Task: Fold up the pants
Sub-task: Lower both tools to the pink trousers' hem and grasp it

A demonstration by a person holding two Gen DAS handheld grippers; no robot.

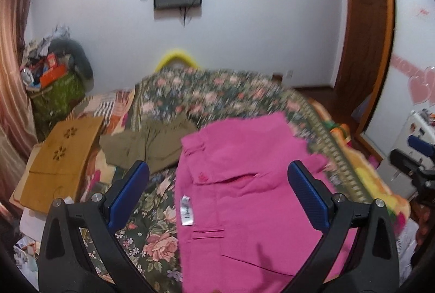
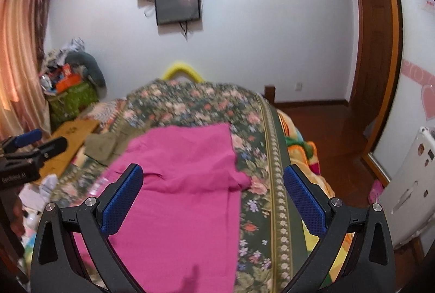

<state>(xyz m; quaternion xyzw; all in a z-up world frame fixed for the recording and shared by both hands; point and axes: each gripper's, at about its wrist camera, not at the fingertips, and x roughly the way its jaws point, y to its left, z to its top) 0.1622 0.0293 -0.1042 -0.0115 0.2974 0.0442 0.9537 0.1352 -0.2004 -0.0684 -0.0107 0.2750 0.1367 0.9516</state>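
Bright pink pants (image 1: 244, 197) lie on a floral bedspread (image 1: 212, 94), waistband side with a white label (image 1: 186, 211) towards the left. My left gripper (image 1: 217, 173) is open and empty, held above the waist part. In the right wrist view the pink pants (image 2: 179, 184) spread below my right gripper (image 2: 213, 176), which is open and empty above them. The right gripper also shows at the right edge of the left wrist view (image 1: 416, 154). The left gripper shows at the left edge of the right wrist view (image 2: 32, 143).
Olive-green pants (image 1: 146, 146) lie folded on the bed to the left of the pink ones. A brown cardboard sheet (image 1: 59, 157) lies at the bed's left edge. A green basket of clutter (image 1: 57, 94) stands by the curtain. The bed's right edge (image 2: 280, 184) drops to a wooden floor.
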